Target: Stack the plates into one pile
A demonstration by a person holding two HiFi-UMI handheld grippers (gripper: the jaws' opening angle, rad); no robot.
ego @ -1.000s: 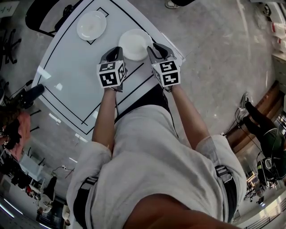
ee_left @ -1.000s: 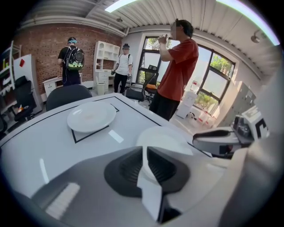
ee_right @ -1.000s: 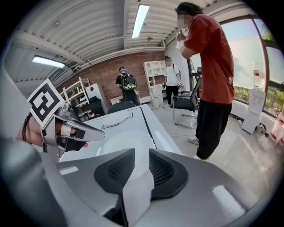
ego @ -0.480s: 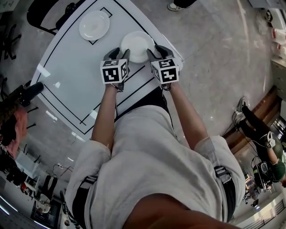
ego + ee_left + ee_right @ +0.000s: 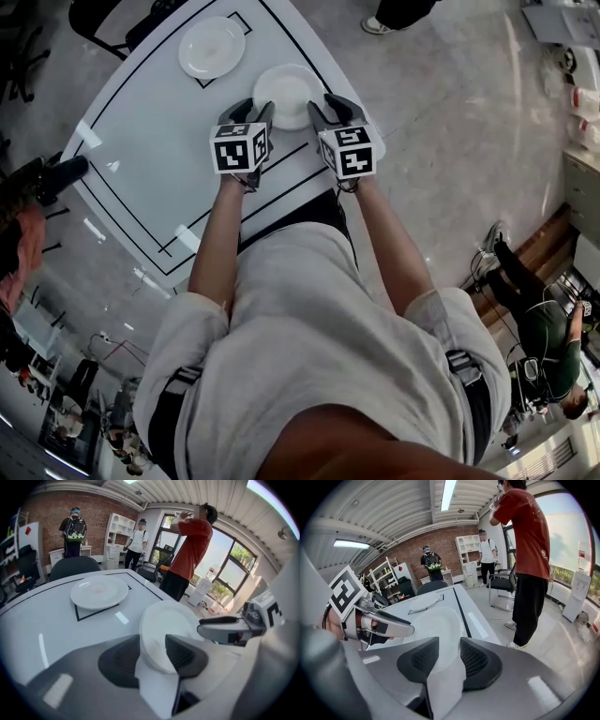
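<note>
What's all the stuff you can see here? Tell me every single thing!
table: 1, white with black lines, under the plates.
near plate: 1 that I can tell, white, by the table's edge, between the two tongs.
far plate: 1, white, inside a black-lined box at the far corner.
chair: 1, dark, behind the table.
person in red shirt: 1, standing beside the table.
people at the brick wall: 2, far back.
arms: 2, bare, reaching over the table.
left tongs: 1, grey, open; jaws have just been opening, plate edge in the gap, not pinched.
right tongs: 1, grey, open; the same.
</note>
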